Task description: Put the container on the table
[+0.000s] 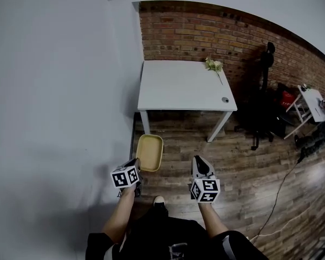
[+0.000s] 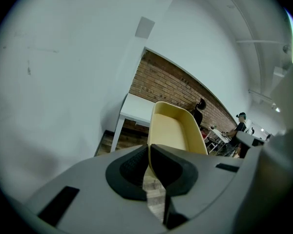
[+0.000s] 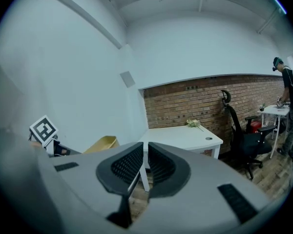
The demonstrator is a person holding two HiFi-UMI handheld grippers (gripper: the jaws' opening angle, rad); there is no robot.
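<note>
White table (image 1: 179, 85) by brick wall (image 1: 195, 34), left hand-held gripper (image 1: 136, 162) clamping yellow container (image 1: 150, 153), right hand-held gripper (image 1: 198, 161) closed, empty

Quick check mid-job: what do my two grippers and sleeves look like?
Both grippers have grey bodies with black ribbed jaw pads. The left gripper and right gripper each carry a white cube with black square markers. No cables show. Clothing is dark; forearms uncovered.

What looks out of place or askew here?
Nothing is spilled or broken. The yellow container hangs from the left gripper, pinched by one rim, and a flower sprig lies loose on the white table.
</note>
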